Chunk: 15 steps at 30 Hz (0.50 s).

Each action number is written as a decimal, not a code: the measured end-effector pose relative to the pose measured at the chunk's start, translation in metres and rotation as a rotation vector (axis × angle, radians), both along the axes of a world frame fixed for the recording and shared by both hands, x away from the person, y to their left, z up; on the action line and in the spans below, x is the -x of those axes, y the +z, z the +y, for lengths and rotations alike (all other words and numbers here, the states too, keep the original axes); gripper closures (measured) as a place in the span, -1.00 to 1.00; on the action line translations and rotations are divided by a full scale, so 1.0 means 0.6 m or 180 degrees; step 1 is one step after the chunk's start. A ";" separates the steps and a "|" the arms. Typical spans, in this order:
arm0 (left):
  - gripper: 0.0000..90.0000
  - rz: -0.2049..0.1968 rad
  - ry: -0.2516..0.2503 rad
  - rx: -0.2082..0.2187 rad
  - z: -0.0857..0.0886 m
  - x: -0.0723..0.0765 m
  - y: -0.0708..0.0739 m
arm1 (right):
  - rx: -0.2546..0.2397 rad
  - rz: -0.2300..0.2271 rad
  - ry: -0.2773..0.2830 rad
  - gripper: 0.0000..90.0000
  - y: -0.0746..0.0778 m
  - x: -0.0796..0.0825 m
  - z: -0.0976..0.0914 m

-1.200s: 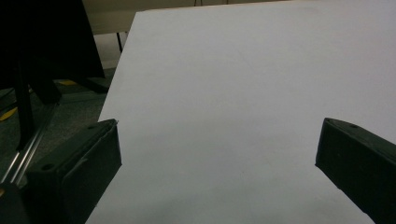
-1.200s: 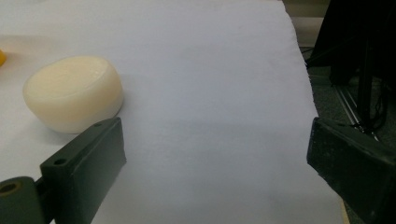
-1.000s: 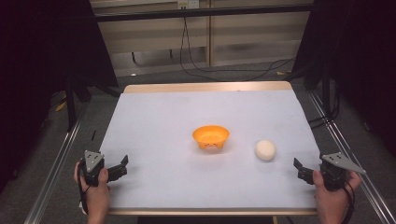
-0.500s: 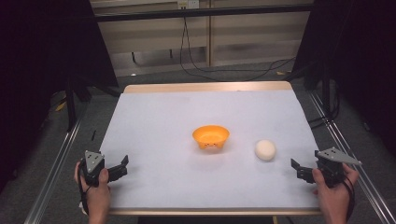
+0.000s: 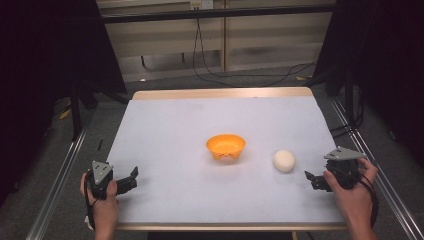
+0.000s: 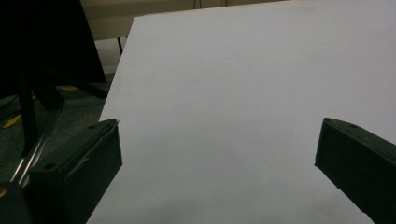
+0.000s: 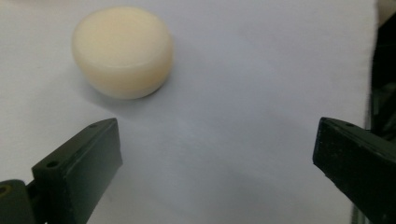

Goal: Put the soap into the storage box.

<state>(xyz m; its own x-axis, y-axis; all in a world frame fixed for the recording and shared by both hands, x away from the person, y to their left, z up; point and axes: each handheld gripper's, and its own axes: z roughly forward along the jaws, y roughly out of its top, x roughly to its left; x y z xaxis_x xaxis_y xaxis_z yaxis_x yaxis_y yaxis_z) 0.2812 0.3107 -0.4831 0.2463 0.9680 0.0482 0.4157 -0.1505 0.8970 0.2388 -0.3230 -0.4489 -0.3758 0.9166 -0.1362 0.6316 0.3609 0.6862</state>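
A white sheet covers the table, whose pale wooden edge shows along the far side. Near the middle sits an orange bowl, and to its right, apart from it, a cream puck lies flat on the sheet. The right gripper rests near the table's right edge, just beside the puck, its jaws spread wide with nothing between them; in the right gripper view the puck lies ahead and to the left of the jaws. The left gripper sits at the near left corner, well apart from the bowl, jaws also wide and bare over the sheet. Beyond the table the room is dim: dark curtains at both sides, a pale wall panel, black cables trailing on the grey floor, metal rails alongside
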 end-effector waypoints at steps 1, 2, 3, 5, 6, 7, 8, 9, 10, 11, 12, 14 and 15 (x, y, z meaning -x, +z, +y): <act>-0.99 0.0019 -0.0007 -0.0024 -0.001 0.000 0.000 | -0.0069 0.0116 0.0047 -1.00 0.001 -0.006 0.003; -0.99 0.0046 -0.0014 -0.0058 -0.001 -0.001 0.000 | -0.0069 0.0116 0.0047 -1.00 0.001 -0.006 0.003; -0.99 0.0049 -0.0008 -0.0059 -0.002 -0.001 0.000 | -0.0037 0.0213 0.0115 -1.00 0.002 -0.013 0.006; -0.99 0.0040 -0.0014 -0.0068 -0.002 -0.001 0.000 | -0.0053 0.0286 0.0134 -0.98 0.003 -0.019 0.010; -0.99 0.0048 -0.0020 -0.0084 -0.002 -0.001 0.000 | -0.0060 0.0321 0.0172 -0.97 0.004 -0.025 0.013; -0.99 0.0050 -0.0022 -0.0087 -0.002 -0.001 0.000 | -0.0053 0.0348 0.0182 -0.98 0.004 -0.027 0.014; -0.99 0.0053 -0.0021 -0.0090 -0.002 -0.001 0.000 | -0.0067 0.0387 0.0216 -0.98 0.004 -0.031 0.016; -0.99 0.0052 -0.0021 -0.0094 -0.002 -0.001 0.000 | -0.0091 0.0422 0.0233 -0.99 0.003 -0.034 0.019; -0.99 0.0052 -0.0018 -0.0091 -0.003 -0.001 0.000 | -0.0123 0.0468 0.0268 -0.99 0.003 -0.038 0.021; -0.99 0.0050 -0.0023 -0.0099 -0.003 -0.001 0.000 | -0.0163 0.0512 0.0302 -1.00 0.002 -0.041 0.023; -0.99 0.0050 -0.0030 -0.0119 -0.004 -0.001 0.000 | -0.0187 0.0534 0.0333 -0.99 0.001 -0.044 0.025; -0.99 0.0049 -0.0039 -0.0146 -0.006 -0.002 0.000 | -0.0237 0.0624 0.0394 -0.99 0.000 -0.050 0.029; -0.99 0.0060 -0.0051 -0.0175 -0.007 -0.002 0.000 | -0.0249 0.0672 0.0398 -0.99 0.000 -0.051 0.032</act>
